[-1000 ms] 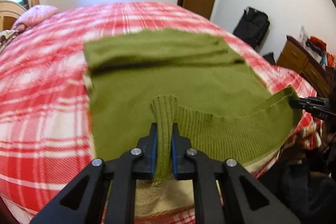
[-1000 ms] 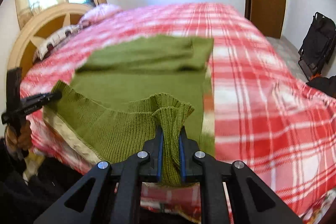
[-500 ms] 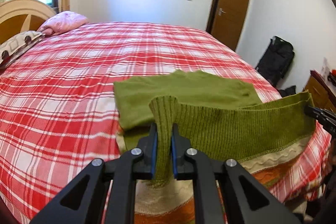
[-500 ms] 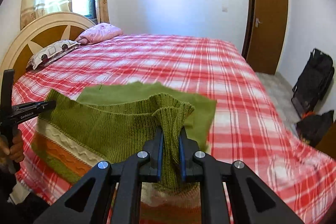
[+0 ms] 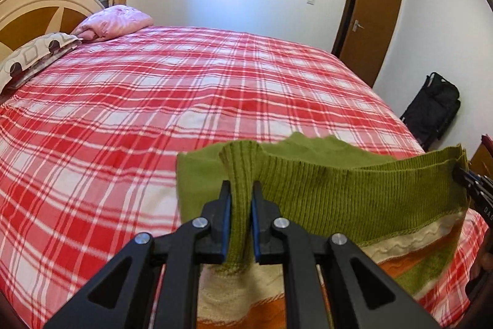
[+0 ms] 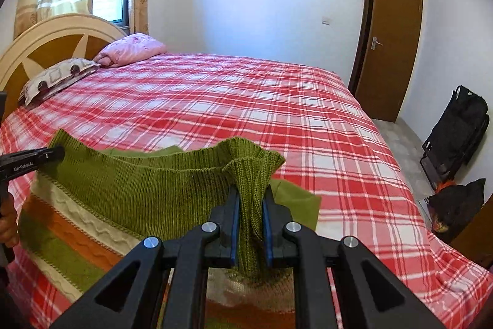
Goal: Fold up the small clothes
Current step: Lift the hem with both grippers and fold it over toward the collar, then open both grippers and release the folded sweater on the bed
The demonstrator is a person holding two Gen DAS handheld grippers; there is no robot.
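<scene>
Left gripper (image 5: 240, 199) jaws clamped on ribbed hem of green knit sweater (image 5: 354, 193) | right gripper (image 6: 251, 207) likewise | hem raised above plaid bed (image 6: 277, 100), folded part beneath | advice: carry both corners forward level, taut, lay edges flush.

Only readable text: white "GenRobot.AI" on the black arm of the left gripper (image 6: 57, 154), at left. Partial letters on right gripper (image 5: 462, 174), illegible.
</scene>
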